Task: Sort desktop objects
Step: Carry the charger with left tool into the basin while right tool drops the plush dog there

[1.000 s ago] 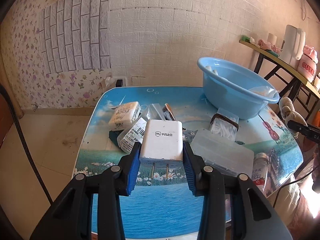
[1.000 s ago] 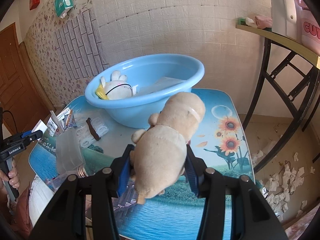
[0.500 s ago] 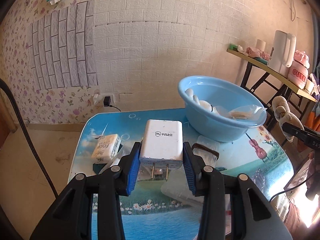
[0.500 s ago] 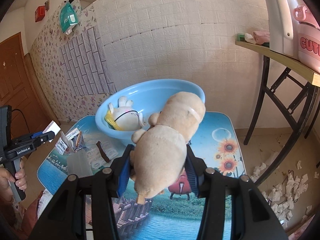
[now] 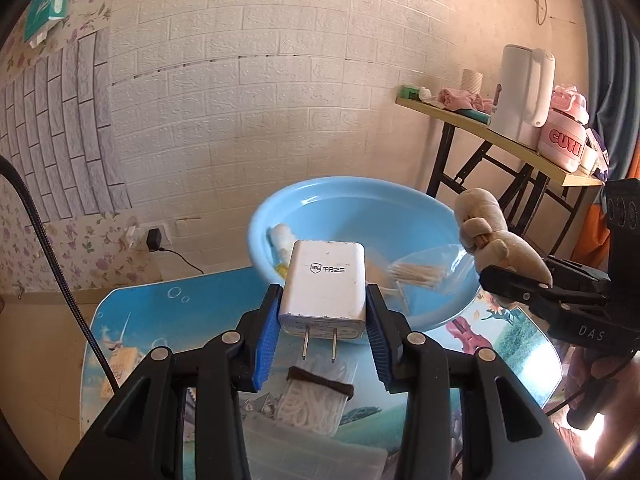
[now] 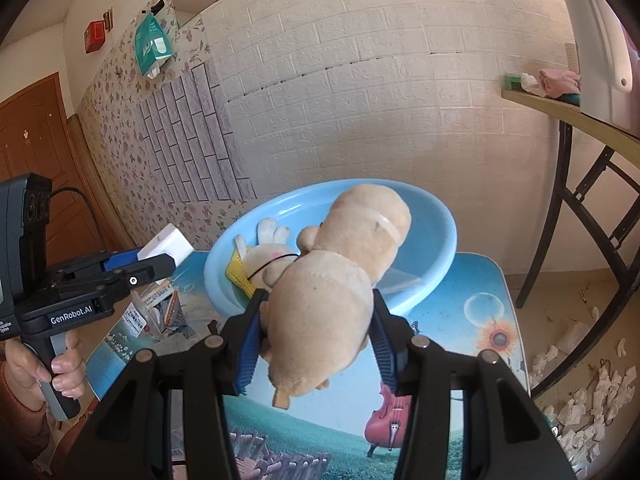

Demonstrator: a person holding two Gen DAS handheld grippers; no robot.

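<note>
My left gripper (image 5: pixel 322 330) is shut on a white TAZE charger plug (image 5: pixel 324 284), prongs toward me, held above the table just in front of the blue basin (image 5: pixel 440 312). My right gripper (image 6: pixel 316 340) is shut on a beige plush toy (image 6: pixel 332 292), held above the table close to the basin (image 6: pixel 440 240). The plush (image 5: pixel 492 240) also shows at the right of the left wrist view, by the basin's rim. The basin holds a white plush rabbit (image 6: pixel 268 256) and a bag of cotton swabs (image 5: pixel 420 276).
On the picture-printed table (image 6: pixel 480 320) lie a clear bag of white rings with a brown hair tie (image 5: pixel 316 392), a clear plastic box (image 5: pixel 280 448) and small packets (image 6: pixel 160 304). A side table (image 5: pixel 500 140) with a kettle stands at right. Paper scraps litter the floor (image 6: pixel 580 392).
Both grippers have risen and moved toward the basin with their objects. The basin now sits right ahead of each, and the right gripper with the plush has come near in the left view.
</note>
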